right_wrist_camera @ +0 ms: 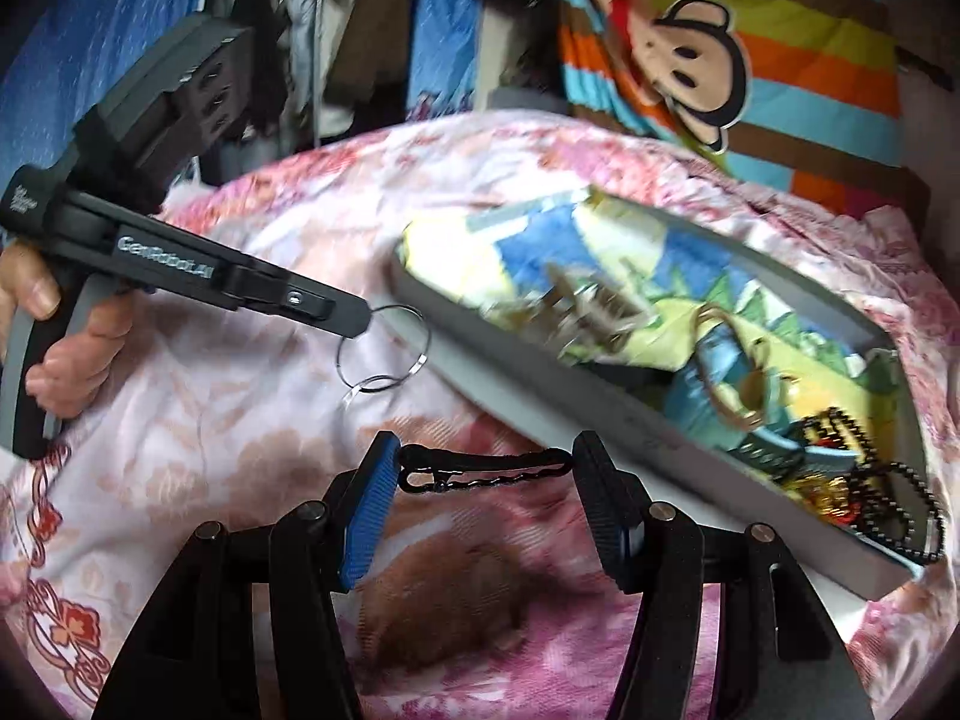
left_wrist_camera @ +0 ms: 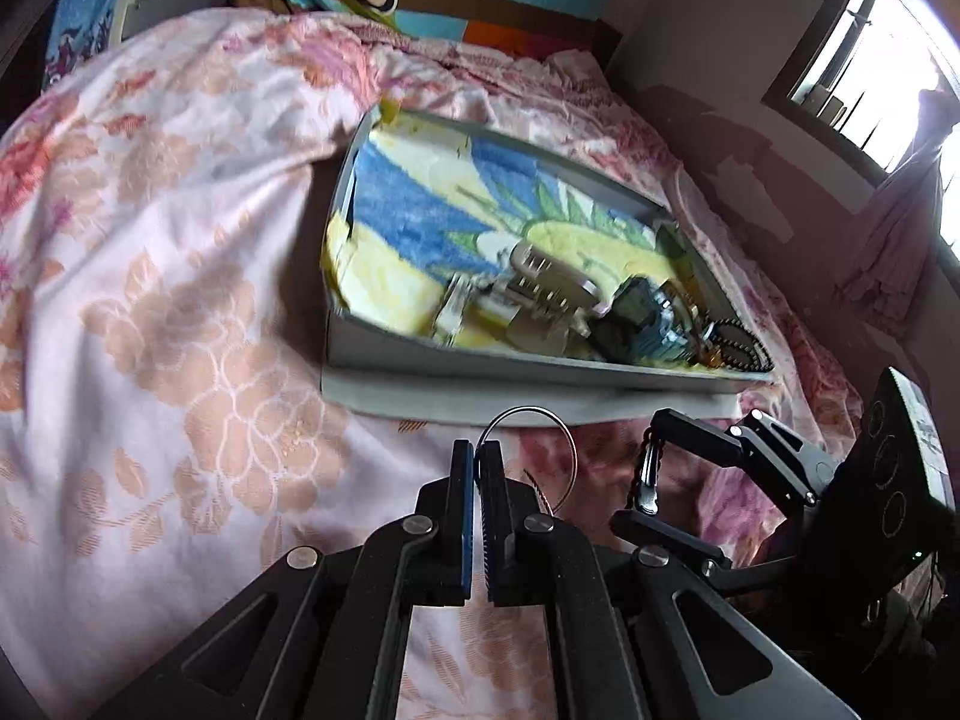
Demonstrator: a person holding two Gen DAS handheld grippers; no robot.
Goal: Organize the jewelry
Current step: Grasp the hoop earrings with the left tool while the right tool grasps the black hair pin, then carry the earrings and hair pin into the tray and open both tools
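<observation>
Jewelry (right_wrist_camera: pixel 834 468) lies blurred in the grey tray (left_wrist_camera: pixel 480 369) on my flowered bedspread (left_wrist_camera: pixel 180 300), window (left_wrist_camera: pixel 870 72) beyond. My left gripper (left_wrist_camera: pixel 478 462) pinches a silver ring (left_wrist_camera: pixel 534 450); my right gripper (right_wrist_camera: pixel 483 468) spans a black hair clip (right_wrist_camera: pixel 480 471) end to end.

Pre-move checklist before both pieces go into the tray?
1. Left hand-held gripper shut on the silver ring: ok.
2. Right hand-held gripper holding the black hair clip end to end between its pads: ok.
3. Both items lifted clear of the bedspread: cannot tell.
4. Grey tray in front of both grippers, unobstructed: ok.
5. Free room on the tray's towel lining: ok, far end bare.
6. Second ring linked under the first stays attached: cannot tell.
</observation>
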